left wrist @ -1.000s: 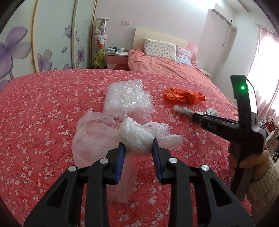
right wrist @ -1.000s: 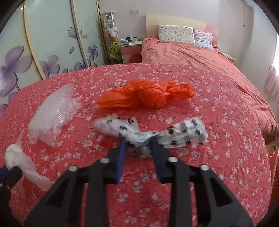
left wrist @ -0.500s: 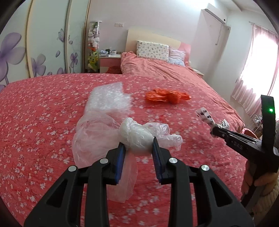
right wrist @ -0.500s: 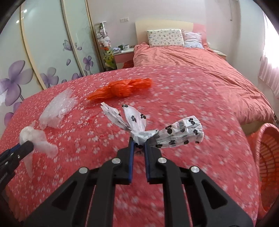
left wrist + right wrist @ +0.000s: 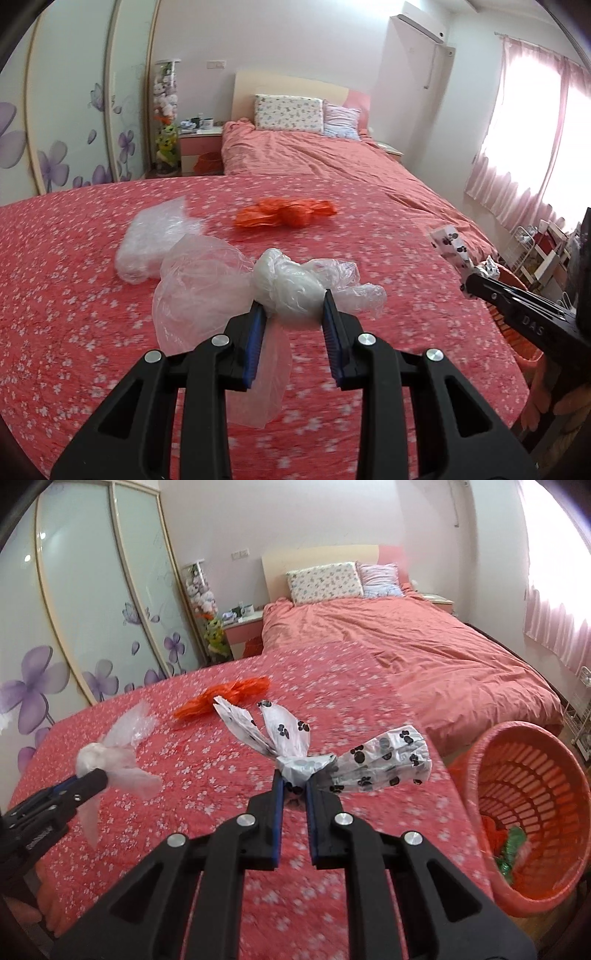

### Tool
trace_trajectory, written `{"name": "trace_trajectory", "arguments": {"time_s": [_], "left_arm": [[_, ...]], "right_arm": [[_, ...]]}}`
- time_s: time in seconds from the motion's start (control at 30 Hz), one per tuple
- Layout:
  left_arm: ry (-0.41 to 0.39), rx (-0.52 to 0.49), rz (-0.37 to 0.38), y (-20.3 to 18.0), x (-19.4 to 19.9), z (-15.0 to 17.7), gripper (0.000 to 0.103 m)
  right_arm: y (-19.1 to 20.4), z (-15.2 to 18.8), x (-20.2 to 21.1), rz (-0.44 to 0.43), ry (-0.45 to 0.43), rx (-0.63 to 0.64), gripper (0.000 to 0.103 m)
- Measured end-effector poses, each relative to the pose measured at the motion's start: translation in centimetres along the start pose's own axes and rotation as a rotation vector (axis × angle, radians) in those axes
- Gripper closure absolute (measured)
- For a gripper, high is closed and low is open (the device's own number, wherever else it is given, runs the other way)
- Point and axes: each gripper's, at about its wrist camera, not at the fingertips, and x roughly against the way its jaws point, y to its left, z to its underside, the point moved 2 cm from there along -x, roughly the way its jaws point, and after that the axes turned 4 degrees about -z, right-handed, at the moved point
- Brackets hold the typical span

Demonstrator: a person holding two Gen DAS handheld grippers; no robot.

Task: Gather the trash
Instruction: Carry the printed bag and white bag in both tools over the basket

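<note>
You are clamping the clear bag [image 5: 284,291] in your left gripper [image 5: 291,314], above the bed [image 5: 74,295]. Your right gripper [image 5: 293,790] is pinching the paw-print bag [image 5: 369,764] over the bed's edge, beside the basket [image 5: 524,775]. An orange bag [image 5: 286,212] is lying on the bed.

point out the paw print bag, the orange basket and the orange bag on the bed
paw print bag [image 5: 384,762], right wrist view, on its puffed right end
orange basket [image 5: 532,775], right wrist view, on its slatted inner wall
orange bag [image 5: 286,212], left wrist view, on its knotted middle
</note>
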Motion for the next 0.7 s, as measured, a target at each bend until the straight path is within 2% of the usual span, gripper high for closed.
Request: {"name": "trace_trajectory", "arguments": {"time_s": [0.37, 0.7], "left_arm": [[-0.007, -0.085, 0.074, -6.7, -0.2, -0.1, 0.073], [-0.005, -0.142, 0.155, -12.1, -1.1, 0.1, 0.073]], "right_arm": [[-3.9, 0.9, 5.3, 0.038, -0.085, -0.039, 0.091], [-8.9, 2.0, 9.0, 0.117, -0.162, -0.105, 0.091]]}}
